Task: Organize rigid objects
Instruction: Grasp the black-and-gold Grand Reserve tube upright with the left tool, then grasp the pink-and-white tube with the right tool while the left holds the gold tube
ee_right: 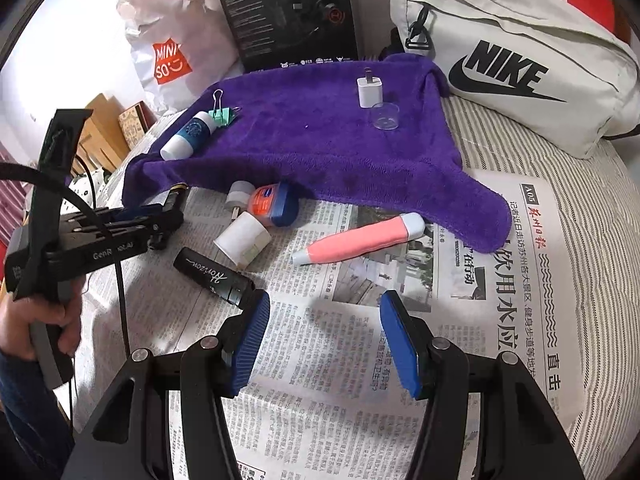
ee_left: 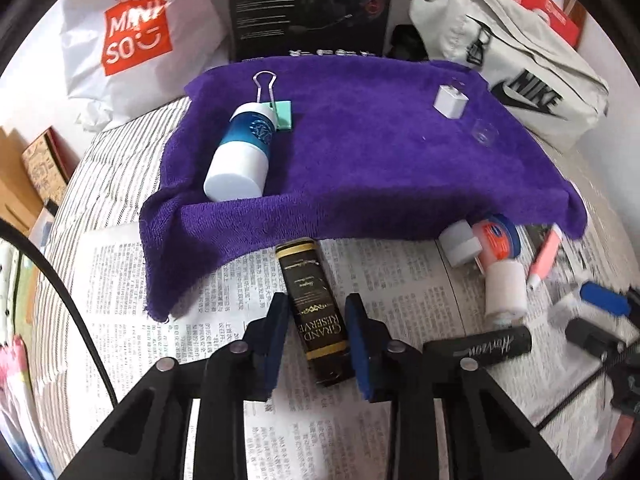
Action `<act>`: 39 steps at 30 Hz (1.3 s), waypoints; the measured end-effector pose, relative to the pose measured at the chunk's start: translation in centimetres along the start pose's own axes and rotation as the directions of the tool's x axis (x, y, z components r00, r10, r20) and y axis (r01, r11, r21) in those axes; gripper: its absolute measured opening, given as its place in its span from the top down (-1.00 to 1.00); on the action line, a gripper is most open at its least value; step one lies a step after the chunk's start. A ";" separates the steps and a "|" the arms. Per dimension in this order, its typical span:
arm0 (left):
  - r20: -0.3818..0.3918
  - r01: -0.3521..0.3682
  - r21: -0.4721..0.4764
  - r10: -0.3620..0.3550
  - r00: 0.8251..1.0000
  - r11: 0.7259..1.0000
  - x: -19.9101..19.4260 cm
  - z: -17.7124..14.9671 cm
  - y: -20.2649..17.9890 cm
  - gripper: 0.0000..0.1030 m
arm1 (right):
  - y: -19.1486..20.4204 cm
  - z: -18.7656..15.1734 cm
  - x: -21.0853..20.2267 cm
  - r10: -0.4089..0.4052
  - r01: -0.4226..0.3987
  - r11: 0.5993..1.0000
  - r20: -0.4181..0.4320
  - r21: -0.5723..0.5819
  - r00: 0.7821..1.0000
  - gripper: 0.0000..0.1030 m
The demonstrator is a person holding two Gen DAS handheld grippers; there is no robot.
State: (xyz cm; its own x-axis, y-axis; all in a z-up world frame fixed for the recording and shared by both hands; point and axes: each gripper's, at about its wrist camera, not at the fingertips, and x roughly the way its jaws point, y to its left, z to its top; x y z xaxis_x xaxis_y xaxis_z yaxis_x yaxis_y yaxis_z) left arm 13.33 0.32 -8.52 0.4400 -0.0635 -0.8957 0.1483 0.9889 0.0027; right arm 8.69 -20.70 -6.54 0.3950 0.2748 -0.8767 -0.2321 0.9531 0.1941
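Left wrist view: left gripper (ee_left: 318, 334) straddles the black Grand Reserve tube (ee_left: 316, 312), not yet clenched, aligned for pickup; right gripper (ee_right: 324, 336) hangs released, empty.

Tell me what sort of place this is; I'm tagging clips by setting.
Probably a bedroom at home: the work surface looks like a bed with striped bedding, a Nike bag and a Miniso bag against the wall.

A Nike bag (ee_right: 508, 64), Miniso bag (ee_left: 132, 36) and black box (ee_right: 286, 16) stand behind the newspaper (ee_right: 340, 344) on the striped bed (ee_right: 592, 216).
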 end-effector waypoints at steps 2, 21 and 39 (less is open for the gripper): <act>0.001 0.000 0.010 0.000 1.000 1.000 0.1 -0.1 0.4 0.48 | 0.0 -0.1 -0.1 -0.005 0.005 1.000 -0.002 -0.001 1.000 -0.11; 0.026 0.010 -0.006 -0.010 1.000 1.000 -0.3 -1.0 1.2 0.54 | -1.0 0.4 1.3 -0.030 0.030 0.999 -0.012 0.012 0.999 -0.11; 0.051 0.035 0.009 -0.035 0.998 0.999 -0.9 -1.4 1.2 0.53 | 0.7 3.6 4.2 -0.172 0.172 0.985 -0.007 0.016 0.985 -0.11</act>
State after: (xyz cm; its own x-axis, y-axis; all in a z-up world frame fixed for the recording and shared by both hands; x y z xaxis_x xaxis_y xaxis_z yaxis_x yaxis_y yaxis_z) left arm 11.88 1.79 -8.33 0.4790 -0.1049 -0.8715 0.1717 0.9848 -0.0242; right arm 13.45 -18.44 -8.52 0.4232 0.1057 -0.8998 -0.1466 0.9881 0.0471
